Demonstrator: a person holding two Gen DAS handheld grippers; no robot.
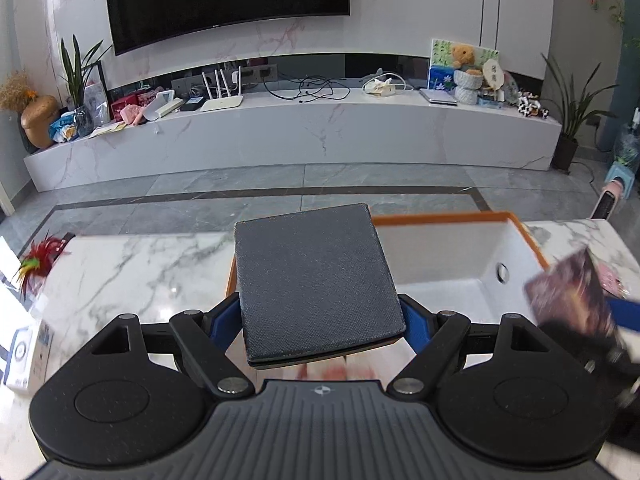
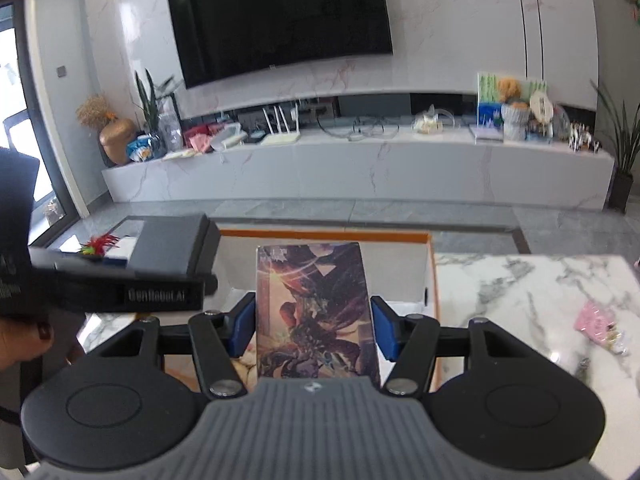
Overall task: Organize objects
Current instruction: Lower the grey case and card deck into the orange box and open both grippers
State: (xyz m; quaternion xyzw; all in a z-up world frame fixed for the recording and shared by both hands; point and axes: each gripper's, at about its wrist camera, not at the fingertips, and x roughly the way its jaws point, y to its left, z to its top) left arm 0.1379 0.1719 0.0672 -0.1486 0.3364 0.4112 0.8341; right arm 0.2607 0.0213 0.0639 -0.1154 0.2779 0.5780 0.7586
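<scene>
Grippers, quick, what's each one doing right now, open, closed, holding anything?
Left gripper: closed on the dark grey flat box.
Right gripper: closed on the illustrated box.

My feeds were bright with even daylight. On the right wrist view it came from a glass door (image 2: 24, 128) far left of the gripper, blown out white. The TV (image 2: 280, 16) ahead carried small ceiling-light glints, and the marble table (image 1: 132, 272) under the left gripper showed soft glare. Fisheye bent the walls and darkened the corners. The right view was smeared with motion blur; the picture box (image 1: 572, 300) right of my left gripper blurred too.
</scene>
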